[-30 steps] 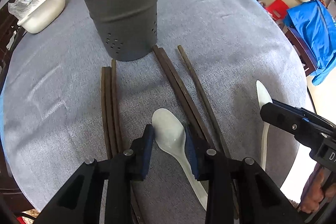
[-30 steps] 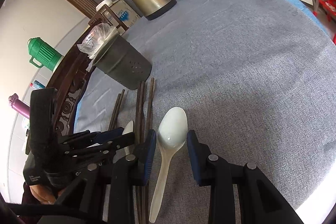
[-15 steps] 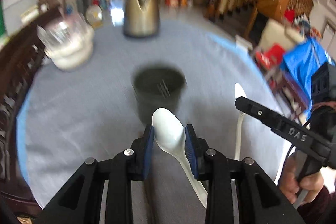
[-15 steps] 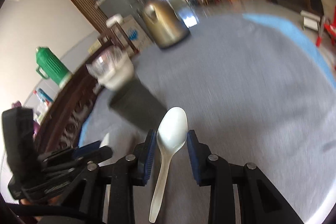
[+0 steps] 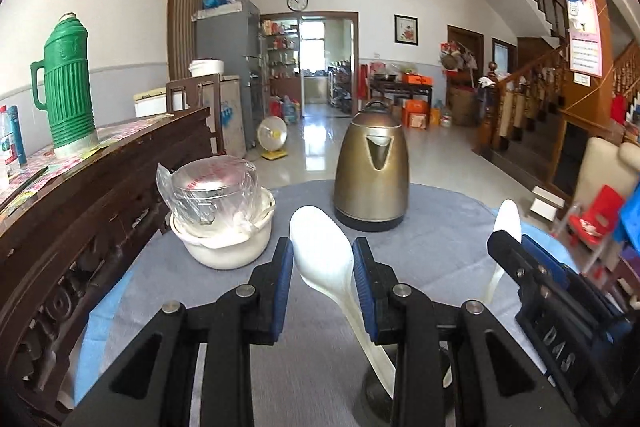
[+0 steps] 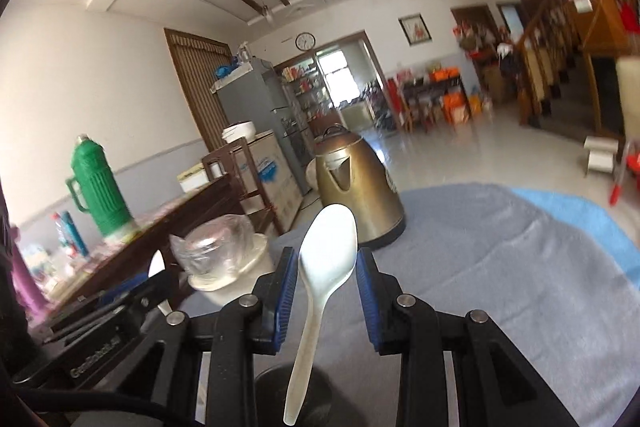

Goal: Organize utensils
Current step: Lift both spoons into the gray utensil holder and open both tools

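over the grey table (image 5: 304,343), the left gripper (image 5: 322,269) grips a white spoon (image 5: 320,251) by its bowl and the right gripper (image 6: 327,269) grips another white spoon (image 6: 329,247) the same way. a second ago both spoons lay flat on the cloth, and now they are lifted up in the air with their handles hanging down over the dark cup (image 6: 320,393). i think the next job is to drop them in the cup.
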Demonstrator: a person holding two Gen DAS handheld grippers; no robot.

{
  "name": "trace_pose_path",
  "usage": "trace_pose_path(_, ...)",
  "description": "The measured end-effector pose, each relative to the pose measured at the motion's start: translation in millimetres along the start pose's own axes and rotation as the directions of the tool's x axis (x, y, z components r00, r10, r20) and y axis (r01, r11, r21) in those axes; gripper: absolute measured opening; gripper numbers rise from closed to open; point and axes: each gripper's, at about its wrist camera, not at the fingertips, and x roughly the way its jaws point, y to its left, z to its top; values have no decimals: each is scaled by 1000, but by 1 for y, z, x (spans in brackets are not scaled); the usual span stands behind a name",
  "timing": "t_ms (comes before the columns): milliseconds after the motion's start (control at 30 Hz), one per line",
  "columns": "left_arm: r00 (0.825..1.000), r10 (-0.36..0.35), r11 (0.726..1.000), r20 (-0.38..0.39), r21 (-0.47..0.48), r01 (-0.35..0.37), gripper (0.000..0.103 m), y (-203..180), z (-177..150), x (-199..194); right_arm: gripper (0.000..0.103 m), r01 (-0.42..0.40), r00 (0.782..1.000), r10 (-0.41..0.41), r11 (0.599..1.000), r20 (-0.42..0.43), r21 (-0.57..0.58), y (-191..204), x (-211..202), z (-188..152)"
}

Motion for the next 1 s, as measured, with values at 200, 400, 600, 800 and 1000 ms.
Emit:
trace_pose_path(200,1000,11,999,-12,33,-11,32,-7,-24,16,32,19,999,-21,996,-23,-86,10,22,-15)
trace_pose_path(400,999,-25,997,-28,78,27,33,-11,-39,4,32,-7,997,-1,993,-74,-116,5,12,-29)
trace_pose_path(600,996,-80,988,-45,128,85,35,-8,-49,-14,33,-67,992,50,988,-119,-137,4,-4,-36)
trace_pose_path(800,992,-120,985,-37,123,124,56,6,-54,-46,34,-114,981,97,989,-168,-98,4,-17,-39)
trace_pose_path(1000,993,-99,993,-65,54,103,61,32,-65,-77,58,-144,972,140,989,-187,-10,-2,-37,-38)
